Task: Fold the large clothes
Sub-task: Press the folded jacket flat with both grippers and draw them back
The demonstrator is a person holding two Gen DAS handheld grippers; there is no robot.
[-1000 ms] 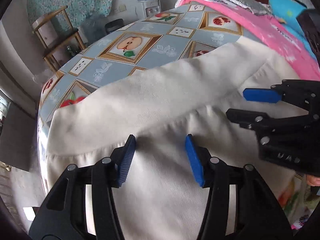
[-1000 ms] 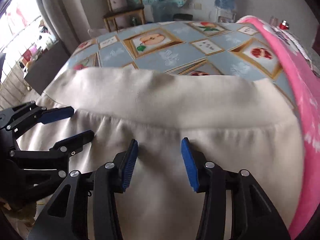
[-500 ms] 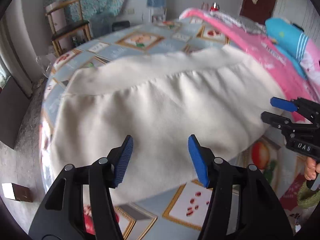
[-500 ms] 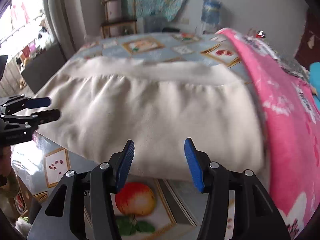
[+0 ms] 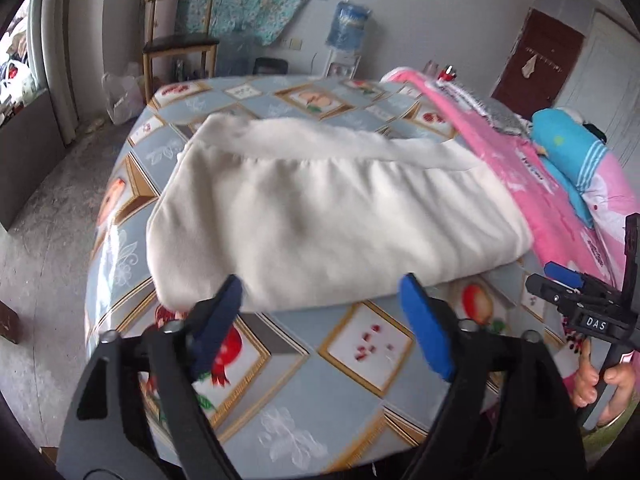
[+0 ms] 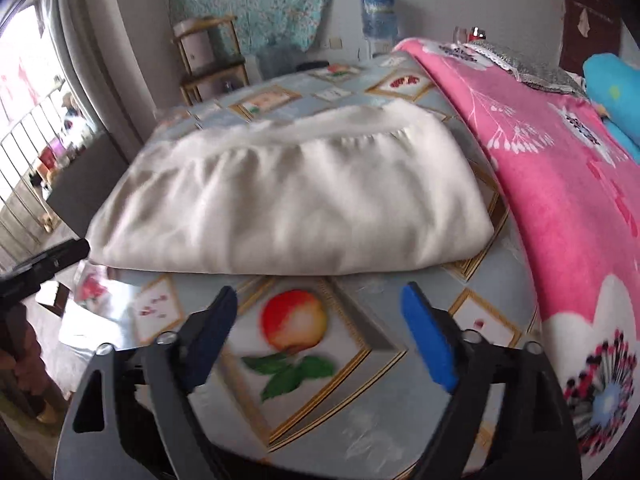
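Lying folded on the surface (image 5: 304, 392), a cream garment (image 5: 320, 220) is seen at 12 o'clock of both grippers (left (image 5: 320, 332), right (image 6: 318, 330)), jaws opening, nothing between.

The cream garment (image 6: 288, 200) is smeared by motion in the right wrist view, so its far band and folds cannot be read, and its right edge lies against the pink blanket (image 6: 560, 184) where touching or tucked under cannot be told. The left tongs (image 6: 44, 264) there are cut off by the picture's left edge. In the left wrist view the right tongs (image 5: 560, 280) are small at the right border, their far finger hidden.
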